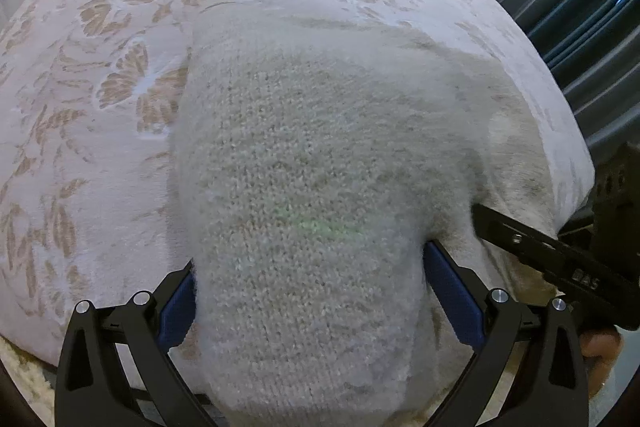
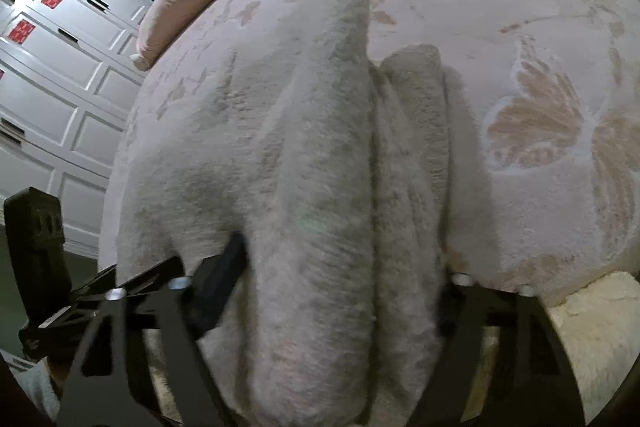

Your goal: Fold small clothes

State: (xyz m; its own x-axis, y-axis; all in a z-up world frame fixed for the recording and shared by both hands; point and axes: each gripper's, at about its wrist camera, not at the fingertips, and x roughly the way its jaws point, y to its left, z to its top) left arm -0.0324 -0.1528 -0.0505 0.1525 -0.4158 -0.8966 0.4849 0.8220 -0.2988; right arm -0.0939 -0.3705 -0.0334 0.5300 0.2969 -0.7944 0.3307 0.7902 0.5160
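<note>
The left gripper has its blue fingers clamped on the knit garment, which fills the gap between them; only this view shows the stitches. The right gripper grips bunched folds of it, and its view alone shows white cabinets. Beyond both pairs of fingers spreads the floral bed

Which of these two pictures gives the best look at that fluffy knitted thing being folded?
The left wrist view: the knit garment fills the middle, its stitches sharp, lying on the floral bedspread between the left gripper fingers. The right wrist view shows it only as blurred, bunched folds, with the right gripper partly buried.
</note>
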